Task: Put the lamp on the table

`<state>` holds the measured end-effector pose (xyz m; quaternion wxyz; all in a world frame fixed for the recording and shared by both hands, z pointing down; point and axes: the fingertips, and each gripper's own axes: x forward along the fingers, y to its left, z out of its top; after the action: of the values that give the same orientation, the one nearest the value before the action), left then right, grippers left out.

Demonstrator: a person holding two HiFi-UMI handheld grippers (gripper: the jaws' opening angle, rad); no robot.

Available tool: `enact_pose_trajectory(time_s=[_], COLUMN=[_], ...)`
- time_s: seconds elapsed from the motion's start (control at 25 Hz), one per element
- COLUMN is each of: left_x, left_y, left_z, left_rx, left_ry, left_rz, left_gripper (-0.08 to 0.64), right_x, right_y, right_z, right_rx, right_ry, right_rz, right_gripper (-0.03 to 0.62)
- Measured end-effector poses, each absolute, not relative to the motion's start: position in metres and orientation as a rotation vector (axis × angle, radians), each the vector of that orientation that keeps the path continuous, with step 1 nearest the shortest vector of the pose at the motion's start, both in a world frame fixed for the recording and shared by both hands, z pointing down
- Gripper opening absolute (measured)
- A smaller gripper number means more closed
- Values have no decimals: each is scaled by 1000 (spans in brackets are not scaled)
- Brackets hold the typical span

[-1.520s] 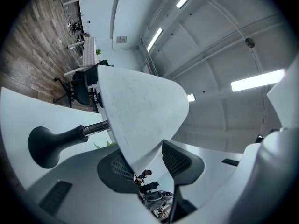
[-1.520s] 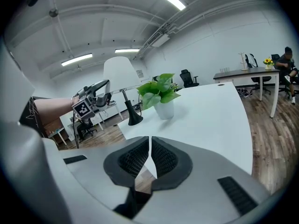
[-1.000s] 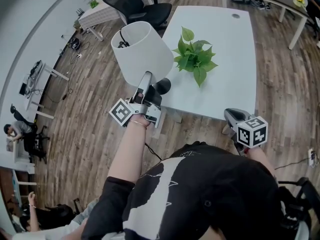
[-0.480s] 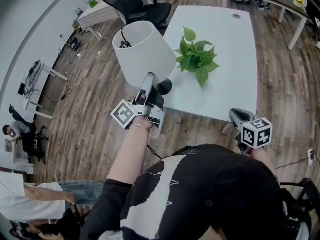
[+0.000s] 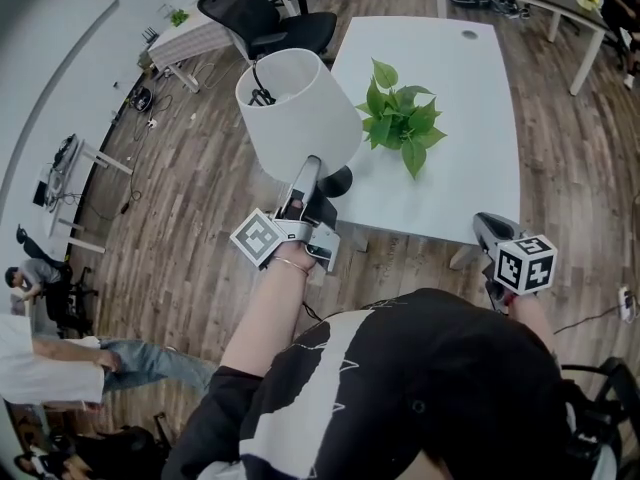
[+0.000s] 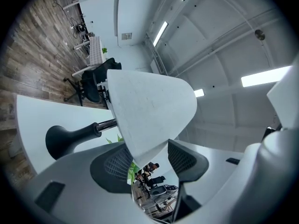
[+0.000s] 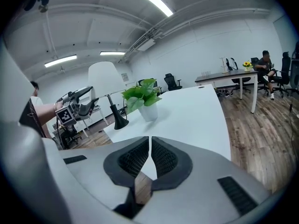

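Note:
The lamp, with a white shade [image 5: 300,108] and a black base [image 5: 337,180], stands upright on the near left corner of the white table [image 5: 470,118]. My left gripper [image 5: 312,173] reaches up under the shade beside the stem. Its jaws have just been opening. In the left gripper view the shade's lower rim [image 6: 149,111] hangs between the parted pads [image 6: 112,164], which do not press on it, and the lamp's base [image 6: 65,139] rests on the tabletop. My right gripper [image 5: 490,230] hovers shut and empty by the table's near right edge [image 7: 149,155].
A potted green plant [image 5: 400,118] stands mid-table, just right of the lamp [image 7: 105,78]. Black office chairs [image 5: 265,18] are at the table's far left. More desks line the room's far side [image 7: 224,76], where a person sits. People stand at lower left [image 5: 60,368].
The left gripper's fingers stand wider apart under the shade. The lamp stays put on the table corner. A person at lower left has walked across the floor.

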<state>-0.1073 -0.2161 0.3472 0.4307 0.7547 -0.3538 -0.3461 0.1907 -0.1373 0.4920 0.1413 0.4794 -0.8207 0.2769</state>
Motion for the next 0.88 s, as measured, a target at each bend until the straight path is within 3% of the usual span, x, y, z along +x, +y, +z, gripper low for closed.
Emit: enact_pose_trajectory(time_s=[0.4,0.88], left_x=[-116,-123], left_y=[-210,-203], left_z=[354,366], left_rx=[1822,1808], left_ry=[-854,-848], left_rz=[-846,-830], left_gripper=[242,242], right_x=[157,166], right_y=[-128,-105], right_z=[486,486], right_rx=[1400,1463], right_ry=[-2372,-2311], right_rz=[832,851], right_gripper=[29,29])
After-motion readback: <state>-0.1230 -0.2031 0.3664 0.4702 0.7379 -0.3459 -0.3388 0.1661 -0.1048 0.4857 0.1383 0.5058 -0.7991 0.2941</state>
